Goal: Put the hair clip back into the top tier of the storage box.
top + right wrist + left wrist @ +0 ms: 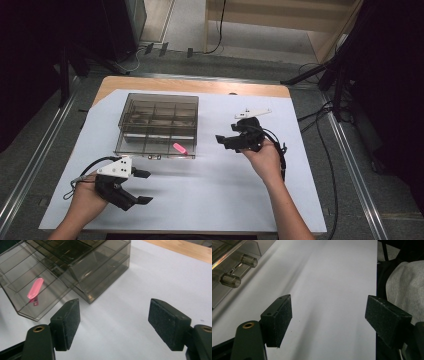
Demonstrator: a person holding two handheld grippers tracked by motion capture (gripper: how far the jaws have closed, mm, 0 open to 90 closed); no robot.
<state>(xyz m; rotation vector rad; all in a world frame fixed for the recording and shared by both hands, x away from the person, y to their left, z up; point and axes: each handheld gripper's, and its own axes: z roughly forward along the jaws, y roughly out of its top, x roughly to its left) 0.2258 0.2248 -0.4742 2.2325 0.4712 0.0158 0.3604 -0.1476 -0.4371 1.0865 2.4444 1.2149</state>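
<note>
- Right gripper (113,325): fingers (67,323) released, nothing between; flat black pads with a coarse, felt-like face. Its own view faces the organiser's corner.
- Left gripper (328,321): fingers (278,320) released over bare white sheet (332,277); its view catches two metal drawer knobs (230,280).
- Pink clip (35,288): smooth, elongated, lying in the pulled-out drawer at the organiser's front.
- Organiser (159,122): smoky clear plastic, gridded compartments, on the bench (200,86); the high view shows it between both grippers.

White-covered table (210,200), smoky organizer box (159,123)
</note>
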